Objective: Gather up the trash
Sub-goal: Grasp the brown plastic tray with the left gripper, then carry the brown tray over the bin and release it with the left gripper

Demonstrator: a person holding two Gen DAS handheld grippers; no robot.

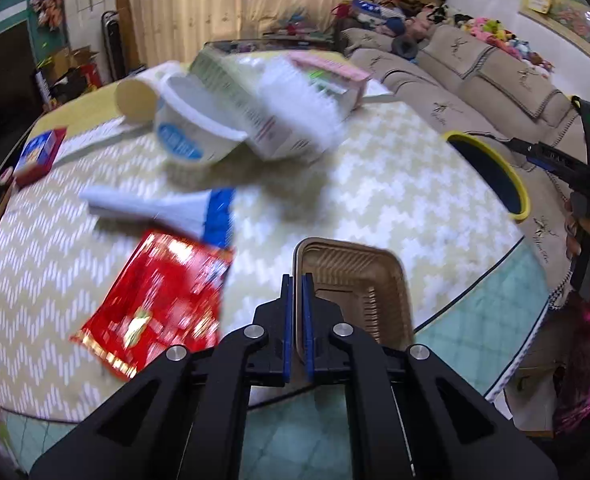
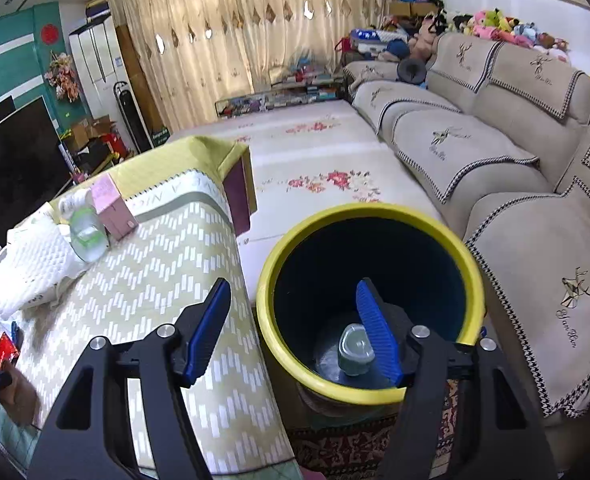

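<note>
1. Left wrist view, nearest: the left gripper (image 1: 299, 292) is clenched on the near wall of a brown tray (image 1: 359, 280). The blue pads pinch the thin rim because a shallow ribbed plastic tray gives no other good hold.
2. Beyond it, on the table (image 1: 375, 184) with a zigzag cloth, more trash is waiting: a shiny red wrapper (image 1: 155, 300), a white and blue tube (image 1: 167, 204), a round white tub (image 1: 191, 132) and a cardboard roll (image 1: 135, 98). All are light things, and they look blurred.
3. Right wrist view, nearest: the right gripper (image 2: 291, 328) is released and holds nothing. It hangs just over the bin (image 2: 279, 264), I think because this is the place for dropping.
4. The bin is round with a yellow rim and a dark inside. A small pale green cup (image 2: 353, 350) lies on its bottom.
5. Farther away are the beige sofa (image 2: 495, 152) and the curtains (image 2: 235, 32).
</note>
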